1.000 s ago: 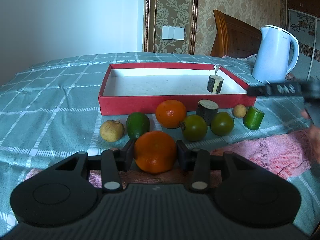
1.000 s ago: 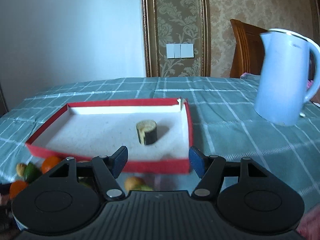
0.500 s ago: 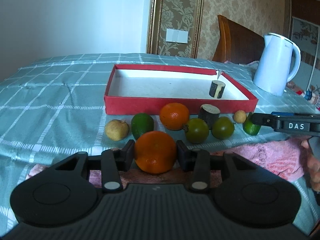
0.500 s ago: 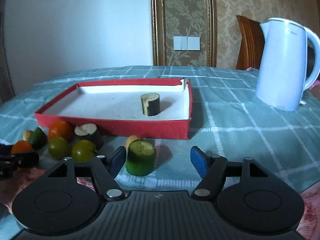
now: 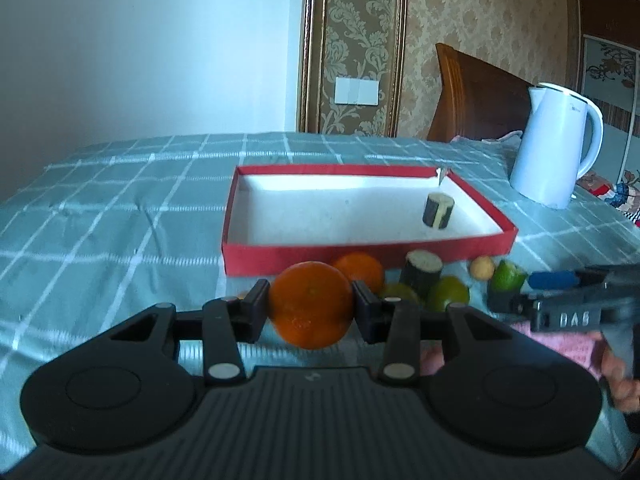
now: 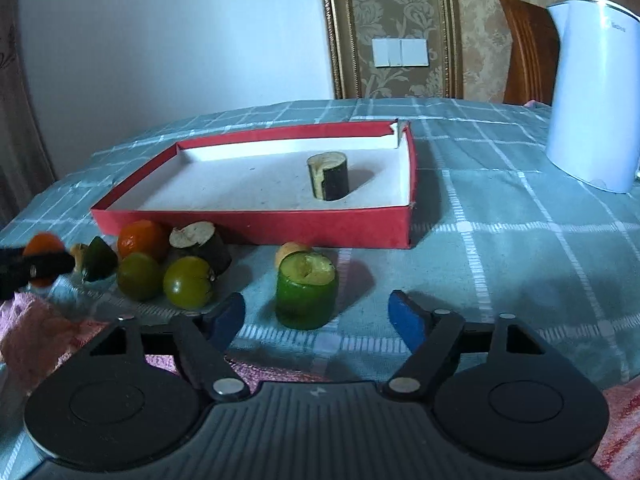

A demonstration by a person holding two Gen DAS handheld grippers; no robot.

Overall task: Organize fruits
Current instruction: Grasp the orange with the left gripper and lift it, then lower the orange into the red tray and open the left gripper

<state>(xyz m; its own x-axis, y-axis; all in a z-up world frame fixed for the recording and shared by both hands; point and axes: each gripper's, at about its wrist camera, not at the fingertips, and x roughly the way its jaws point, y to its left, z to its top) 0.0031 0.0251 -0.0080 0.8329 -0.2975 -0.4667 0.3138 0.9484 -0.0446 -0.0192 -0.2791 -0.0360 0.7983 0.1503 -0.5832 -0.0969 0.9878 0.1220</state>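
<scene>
The left tongs (image 5: 311,308) are clenched on an orange (image 5: 310,304), held just clear of the surface before the red tray (image 5: 360,254); by my reading this is the carry step, and next the orange must clear the near wall and be set down on the white floor, away from the dark chunk (image 5: 438,210) there. The right tongs (image 6: 316,316) have just been opening and stand released before a green chunk (image 6: 307,290), not yet gripping it; they need to advance around it and close.
</scene>
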